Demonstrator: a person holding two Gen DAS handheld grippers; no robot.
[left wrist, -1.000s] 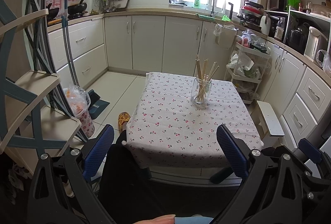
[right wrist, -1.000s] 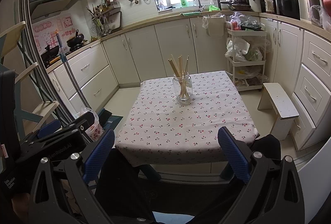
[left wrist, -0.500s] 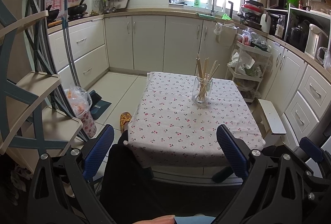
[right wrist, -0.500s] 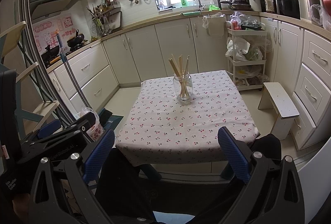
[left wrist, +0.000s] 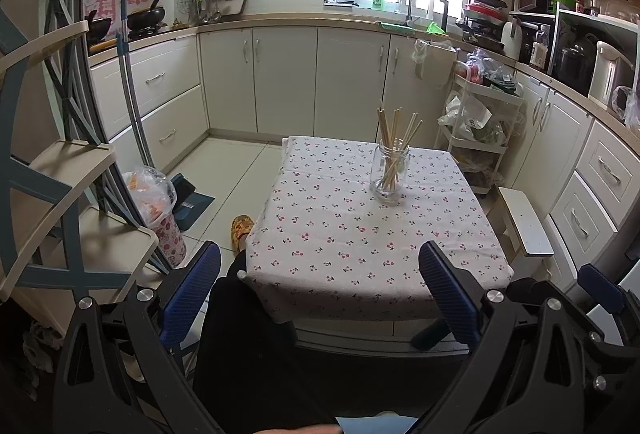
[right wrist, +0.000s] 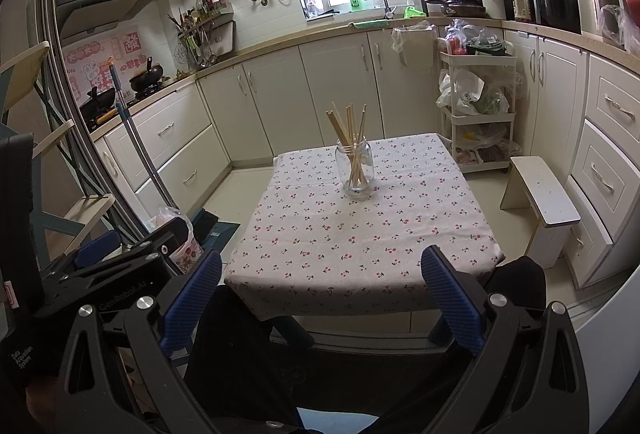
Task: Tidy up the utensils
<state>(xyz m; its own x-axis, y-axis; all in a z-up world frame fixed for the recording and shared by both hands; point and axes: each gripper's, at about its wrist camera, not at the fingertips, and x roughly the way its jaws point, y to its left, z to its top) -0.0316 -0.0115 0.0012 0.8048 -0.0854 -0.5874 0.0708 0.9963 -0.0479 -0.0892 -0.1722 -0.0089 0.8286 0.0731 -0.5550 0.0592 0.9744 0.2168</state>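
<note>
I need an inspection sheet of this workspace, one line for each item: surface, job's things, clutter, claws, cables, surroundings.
Surface: table under a cherry-print cloth, flat, nothing spilled.
Job's things: glass jar upright on the far part of the table, wooden chopsticks standing in it, fanned out.
Clutter: nothing seen on the table besides the jar.
Claws: left claw open, empty, short of the table's near edge; right claw open, empty, also short of it.
Cables: nothing seen on the table.
Surroundings: white stool right of the table, trolley with bags behind, mop handle leaning at the left, a person's dark-clothed legs below.
</note>
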